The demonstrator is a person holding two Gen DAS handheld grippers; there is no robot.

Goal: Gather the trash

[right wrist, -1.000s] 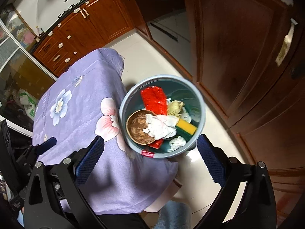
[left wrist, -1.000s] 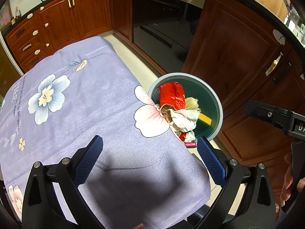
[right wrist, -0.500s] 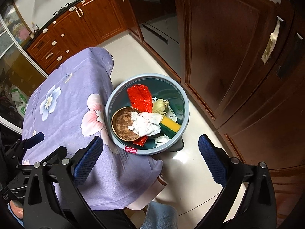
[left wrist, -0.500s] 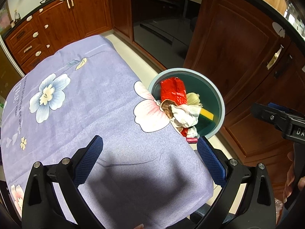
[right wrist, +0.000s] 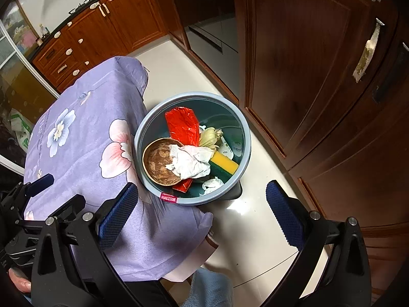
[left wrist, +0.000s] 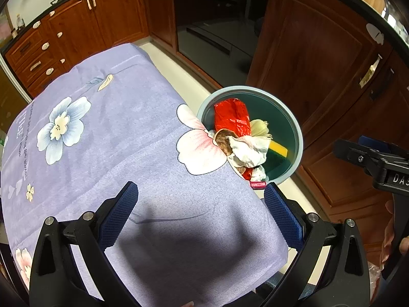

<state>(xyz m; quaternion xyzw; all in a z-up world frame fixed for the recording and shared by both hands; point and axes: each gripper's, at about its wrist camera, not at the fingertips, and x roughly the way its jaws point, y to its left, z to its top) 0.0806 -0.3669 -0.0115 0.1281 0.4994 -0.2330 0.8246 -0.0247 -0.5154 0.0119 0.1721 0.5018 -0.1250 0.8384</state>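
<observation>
A round blue-grey trash bin (right wrist: 244,138) stands on the floor beside the table. It holds a red foil wrapper (right wrist: 182,125), a brown bowl (right wrist: 157,161), a crumpled white tissue (right wrist: 190,163), a yellow-green sponge (right wrist: 225,165) and a pale husk (right wrist: 211,135). From the left wrist view the bin (left wrist: 297,138) shows past the table's right edge. My left gripper (left wrist: 202,212) is open and empty above the purple flowered tablecloth (left wrist: 107,128). My right gripper (right wrist: 202,212) is open and empty, held above the bin's near rim.
Dark wooden cabinets (right wrist: 319,76) stand close behind the bin. A built-in oven (left wrist: 217,18) and more cabinets (left wrist: 76,30) line the far wall. Pale tiled floor (right wrist: 255,225) lies between table and cabinets. A person's hand (left wrist: 391,232) holds the right gripper body.
The right gripper has drawn back and up from the bin, which now looks smaller and farther. The left gripper has barely shifted. Both stay open.
</observation>
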